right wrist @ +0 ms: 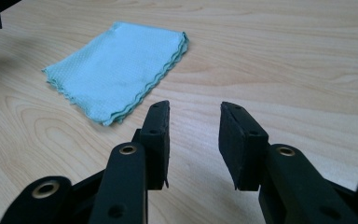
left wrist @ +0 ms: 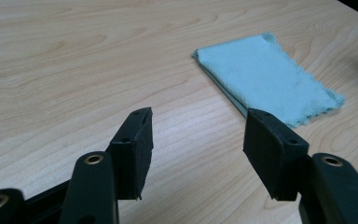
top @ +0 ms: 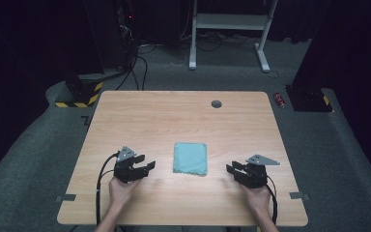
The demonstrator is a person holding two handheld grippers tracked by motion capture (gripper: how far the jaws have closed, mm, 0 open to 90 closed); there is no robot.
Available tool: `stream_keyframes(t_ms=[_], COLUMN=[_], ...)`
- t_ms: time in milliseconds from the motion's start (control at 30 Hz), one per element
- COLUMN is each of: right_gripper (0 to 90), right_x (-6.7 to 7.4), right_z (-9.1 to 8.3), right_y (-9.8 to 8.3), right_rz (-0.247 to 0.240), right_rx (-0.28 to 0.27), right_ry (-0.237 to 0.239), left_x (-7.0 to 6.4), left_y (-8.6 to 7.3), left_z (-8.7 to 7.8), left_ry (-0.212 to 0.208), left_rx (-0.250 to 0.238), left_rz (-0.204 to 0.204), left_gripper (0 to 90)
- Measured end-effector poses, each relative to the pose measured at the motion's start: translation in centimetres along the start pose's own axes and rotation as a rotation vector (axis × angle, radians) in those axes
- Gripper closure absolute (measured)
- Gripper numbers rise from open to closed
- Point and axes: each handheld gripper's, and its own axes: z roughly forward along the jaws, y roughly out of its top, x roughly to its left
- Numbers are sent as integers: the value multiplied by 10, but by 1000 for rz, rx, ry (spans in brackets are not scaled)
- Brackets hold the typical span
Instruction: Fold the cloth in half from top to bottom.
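A folded light-blue cloth (top: 191, 158) lies flat near the middle of the wooden table (top: 178, 116). My left gripper (top: 149, 165) rests to the cloth's left, jaws open and pointing at it, with nothing between them. In the left gripper view the cloth (left wrist: 266, 77) lies ahead and to the right of the open gripper (left wrist: 198, 140). My right gripper (top: 231, 168) sits to the cloth's right, also open and empty. In the right gripper view the cloth (right wrist: 116, 67) lies ahead to the left of the gripper (right wrist: 195, 135), its stacked wavy edges facing me.
A small dark round grommet (top: 216, 104) is set in the table near its far edge. Beyond the table stand a white desk frame (top: 229, 29), a yellow-black striped base (top: 79, 94) and a small red can (top: 279, 100) on the grey floor.
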Motion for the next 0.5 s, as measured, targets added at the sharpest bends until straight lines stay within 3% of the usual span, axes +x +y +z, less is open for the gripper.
stream_keyframes(t_ms=[333,500], right_gripper=[632,627], right_x=[-4,-5], right_z=[-1,0], right_y=[-14,-19], right_rz=[3,5], right_rx=[24,47], right_ry=[-29,-53], left_x=[4,5], left_y=[-11,-15], left_z=[3,6], left_ry=[11,27], left_rx=[18,35], left_rz=[-20,-5], left_gripper=[424,423])
